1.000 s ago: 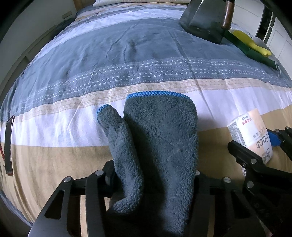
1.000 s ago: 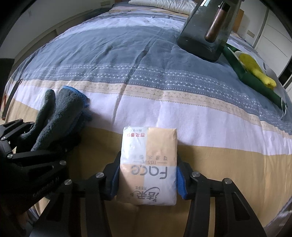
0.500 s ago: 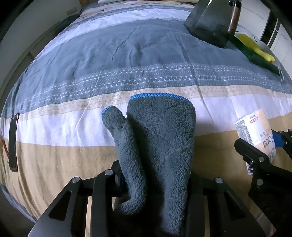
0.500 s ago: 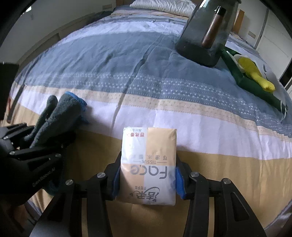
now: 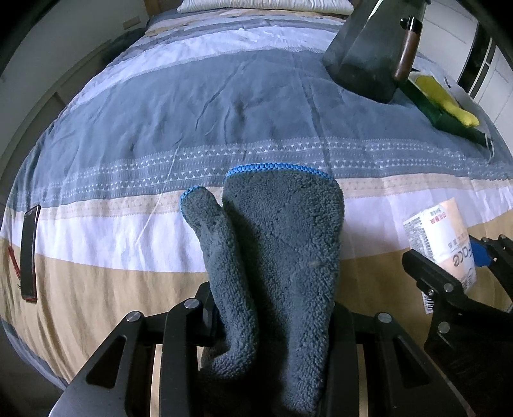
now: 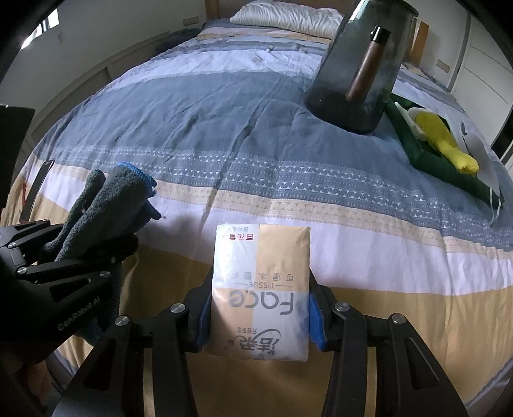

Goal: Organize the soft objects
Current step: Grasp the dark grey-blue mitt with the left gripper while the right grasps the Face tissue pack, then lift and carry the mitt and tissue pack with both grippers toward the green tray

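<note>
My left gripper [image 5: 272, 324] is shut on a grey fleece cloth with blue trim [image 5: 279, 243], held above the near end of the bed; the cloth also shows at the left of the right wrist view [image 6: 109, 205]. My right gripper [image 6: 259, 311] is shut on a pack of face tissues [image 6: 259, 288], white and tan, held above the bed's tan stripe. The pack also shows at the right edge of the left wrist view [image 5: 442, 237]. The two grippers are side by side, left one to the left.
A striped bedspread [image 6: 256, 134] covers the bed. A dark translucent bin [image 6: 359, 67] holding a brown bottle [image 6: 365, 64] stands at the far right. A yellow and green plush toy [image 6: 442, 144] lies beside it. A phone [image 5: 29, 250] lies at the bed's left edge. Pillows [image 6: 288, 16] lie at the head.
Both grippers have risen and tilted up with their loads, so more of the far bed, the bin and the pillows shows. Both grips are unchanged.
</note>
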### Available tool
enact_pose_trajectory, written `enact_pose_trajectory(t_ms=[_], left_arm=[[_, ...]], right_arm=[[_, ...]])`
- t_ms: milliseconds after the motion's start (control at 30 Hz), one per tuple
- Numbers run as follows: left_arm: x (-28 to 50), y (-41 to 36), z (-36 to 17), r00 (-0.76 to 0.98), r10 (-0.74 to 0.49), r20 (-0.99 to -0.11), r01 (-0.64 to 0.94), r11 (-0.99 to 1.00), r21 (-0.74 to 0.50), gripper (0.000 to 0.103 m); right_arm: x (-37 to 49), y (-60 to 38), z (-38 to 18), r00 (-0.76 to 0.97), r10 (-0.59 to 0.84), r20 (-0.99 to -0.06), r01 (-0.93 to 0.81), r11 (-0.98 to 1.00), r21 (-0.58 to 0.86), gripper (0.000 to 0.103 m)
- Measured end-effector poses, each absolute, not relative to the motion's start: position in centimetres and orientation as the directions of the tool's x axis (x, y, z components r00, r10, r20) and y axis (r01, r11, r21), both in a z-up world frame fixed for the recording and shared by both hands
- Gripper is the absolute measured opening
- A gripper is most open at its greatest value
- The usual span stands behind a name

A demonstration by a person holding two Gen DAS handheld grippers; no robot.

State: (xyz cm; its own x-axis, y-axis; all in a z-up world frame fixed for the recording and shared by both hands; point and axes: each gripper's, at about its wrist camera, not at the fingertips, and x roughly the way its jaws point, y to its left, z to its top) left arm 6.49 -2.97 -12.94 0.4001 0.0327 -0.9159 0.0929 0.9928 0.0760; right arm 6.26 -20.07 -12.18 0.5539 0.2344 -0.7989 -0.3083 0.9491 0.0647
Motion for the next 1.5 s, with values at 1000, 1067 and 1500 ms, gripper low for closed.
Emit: enact_pose_trajectory(t_ms=[1000, 1067, 1500], left_arm=[[9.0, -17.4, -7.7, 0.448, -0.06, -0.892, 0.229, 0.972, 0.049, 0.03], [9.5, -19.1, -7.2, 0.45, -0.072, -0.89, 0.243, 0.969, 0.045, 0.03], [12.4, -28.4, -5.4, 0.462, -0.1, -0.881, 0.288, 0.957, 0.043, 0.03]], right_arm=[[7.5, -34.4, -7.6, 0.626, 0.124, -0.77, -0.14, 0.989, 0.045, 0.047], [7.8, -36.1, -7.2, 0.63, 0.109, -0.769, -0.122, 0.992, 0.041, 0.047], [10.7, -45.8, -5.4, 0.642, 0.051, -0.765, -0.034, 0.999, 0.038, 0.047]])
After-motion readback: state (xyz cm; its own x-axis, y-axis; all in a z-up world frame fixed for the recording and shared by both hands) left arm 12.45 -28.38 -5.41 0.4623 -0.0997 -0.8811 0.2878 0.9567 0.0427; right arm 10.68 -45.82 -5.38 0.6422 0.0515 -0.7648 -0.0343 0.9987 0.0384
